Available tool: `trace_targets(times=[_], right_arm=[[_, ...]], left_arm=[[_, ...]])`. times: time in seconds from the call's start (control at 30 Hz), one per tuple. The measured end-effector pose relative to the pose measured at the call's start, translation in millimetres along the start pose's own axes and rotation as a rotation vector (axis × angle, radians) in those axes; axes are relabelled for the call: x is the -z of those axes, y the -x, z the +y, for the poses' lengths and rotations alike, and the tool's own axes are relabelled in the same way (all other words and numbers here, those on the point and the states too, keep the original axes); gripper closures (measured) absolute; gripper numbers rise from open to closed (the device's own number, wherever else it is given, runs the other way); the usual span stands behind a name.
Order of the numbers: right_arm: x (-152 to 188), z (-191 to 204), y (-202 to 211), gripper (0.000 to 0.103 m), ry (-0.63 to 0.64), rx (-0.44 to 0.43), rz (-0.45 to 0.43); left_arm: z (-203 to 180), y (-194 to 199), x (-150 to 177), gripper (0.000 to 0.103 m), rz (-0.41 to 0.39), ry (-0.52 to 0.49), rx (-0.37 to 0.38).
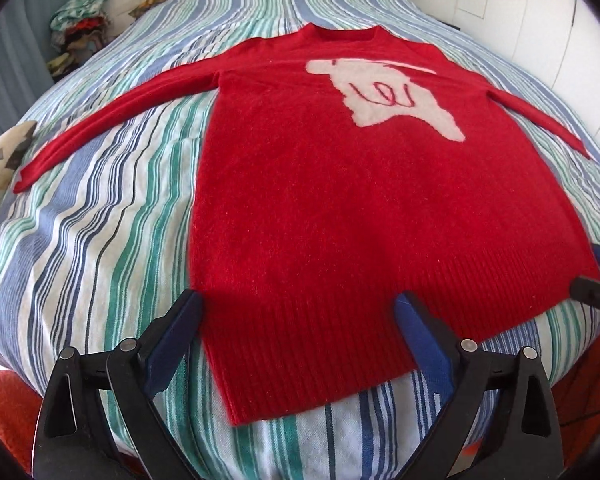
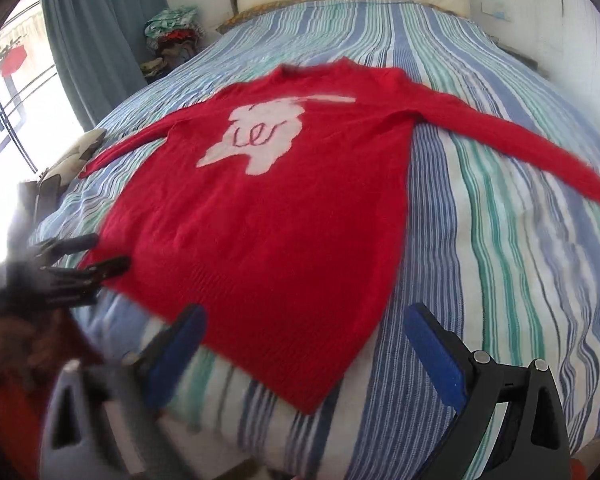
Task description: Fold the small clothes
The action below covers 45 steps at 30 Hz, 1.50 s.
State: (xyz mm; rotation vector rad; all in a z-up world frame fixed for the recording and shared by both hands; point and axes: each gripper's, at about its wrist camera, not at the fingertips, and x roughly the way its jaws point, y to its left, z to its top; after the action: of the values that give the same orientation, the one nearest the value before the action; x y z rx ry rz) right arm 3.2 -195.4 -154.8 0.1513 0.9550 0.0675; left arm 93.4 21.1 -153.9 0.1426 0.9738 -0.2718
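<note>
Fingers (image 1: 188, 312) of both grippers spread wide, empty, above red sweater (image 1: 320, 200) hem; loopy red squiggle unreadable.

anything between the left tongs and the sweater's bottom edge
Nothing visible. The open left tongs hang right over the bottom edge of the red sweater, which lies flat on the striped bedspread with nothing on top.

Red sweater (image 1: 300, 208) flat on striped bed (image 1: 100, 240)

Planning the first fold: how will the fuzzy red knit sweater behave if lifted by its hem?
The fuzzy red knit sweater lies limp and flat, so it would probably drape and sag. Its spread sleeves would likely trail. The fuzzy knit probably grips rather than slips.
</note>
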Motion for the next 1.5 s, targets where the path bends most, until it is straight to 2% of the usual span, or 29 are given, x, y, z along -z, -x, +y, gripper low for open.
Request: trace_targets(times=[0.07,0.27,0.33,0.4,0.47,0.53,0.7,0.87,0.97,1.13,1.5], right_arm=[[12,-5,-20,0.005,-0.025,0.015,0.079],[22,-9,-5,0.005,-0.028,0.046,0.055],[22,-13,10,0.005,-0.046,0.092,-0.012],[19,-21,31,0.005,-0.083,0.149,-0.106],[14,-36,49,0.005,-0.136,0.207,-0.188],[10,-55,58,0.005,-0.193,0.272,-0.236],[-4,-118,44,0.005,-0.352,0.341,-0.213],[8,-155,19,0.005,-0.45,0.382,-0.158],[23,-154,7,0.004,-0.41,0.402,-0.14],[27,-158,6,0.002,-0.408,0.381,-0.142],[27,-154,4,0.0,-0.402,0.398,-0.141]], left_arm=[[2,-1,2,0.004,-0.001,0.008,0.006],[1,5,3,0.003,-0.005,0.009,-0.009],[3,17,1,0.004,-0.016,0.034,-0.011],[10,32,-2,0.004,-0.078,0.061,-0.011],[21,42,-9,0.003,-0.139,0.086,-0.054],[39,39,-20,0.003,-0.155,0.114,-0.108],[94,6,-39,0.003,-0.116,0.227,-0.21],[119,-35,-33,0.003,-0.028,0.196,-0.265],[127,-38,-19,0.001,-0.075,0.237,-0.226],[123,-39,-21,0.0,-0.068,0.235,-0.233],[123,-40,-21,0.0,-0.08,0.232,-0.238]])
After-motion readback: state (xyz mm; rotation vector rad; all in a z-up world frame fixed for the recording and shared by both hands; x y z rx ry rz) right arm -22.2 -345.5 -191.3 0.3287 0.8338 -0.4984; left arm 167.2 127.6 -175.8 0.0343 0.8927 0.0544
